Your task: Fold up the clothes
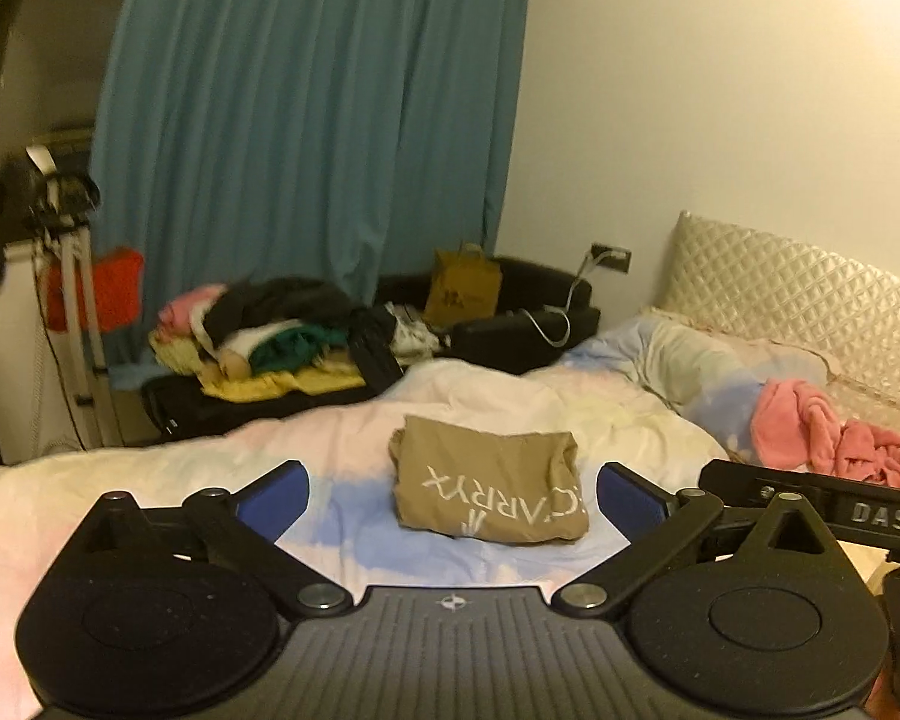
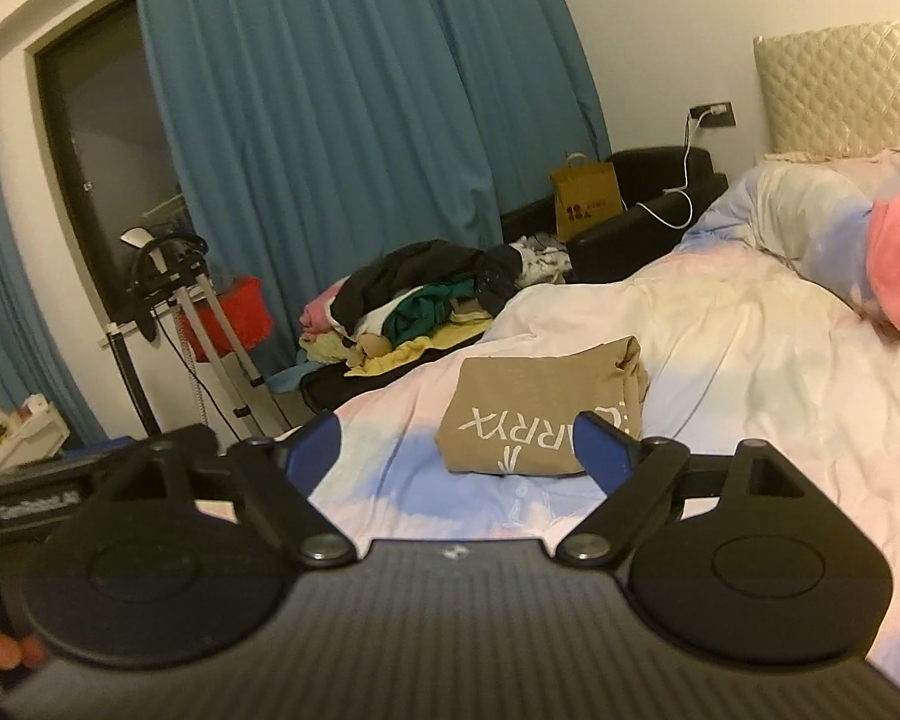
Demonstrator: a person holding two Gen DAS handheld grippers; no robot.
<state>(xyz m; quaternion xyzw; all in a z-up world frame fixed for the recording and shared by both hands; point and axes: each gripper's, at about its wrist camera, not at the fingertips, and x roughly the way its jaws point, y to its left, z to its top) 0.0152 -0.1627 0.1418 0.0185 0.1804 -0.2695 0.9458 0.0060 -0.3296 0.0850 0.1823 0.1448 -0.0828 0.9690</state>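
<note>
A tan shirt [image 1: 489, 486] with white lettering lies folded into a neat rectangle on the pastel bedspread [image 1: 150, 480]. My left gripper [image 1: 450, 495] hovers above and in front of it, jaws spread wide with nothing between the blue pads [image 1: 273, 498]. In the right wrist view the same folded shirt [image 2: 540, 414] lies just beyond my right gripper [image 2: 459, 450], which also stands open and holds nothing; its right blue pad [image 2: 603, 450] overlaps the shirt's near corner in the picture only. The right gripper's body shows at the right edge of the left wrist view.
A pink garment [image 1: 834, 438] lies crumpled near the pillow [image 1: 690, 360] and quilted headboard [image 1: 810, 300]. Beyond the bed, a heap of clothes [image 1: 270, 330] sits on a black sofa [image 1: 540, 312] with a brown paper bag [image 1: 462, 288]. Blue curtains [image 1: 306, 120] and a metal stand [image 1: 72, 300] stand behind.
</note>
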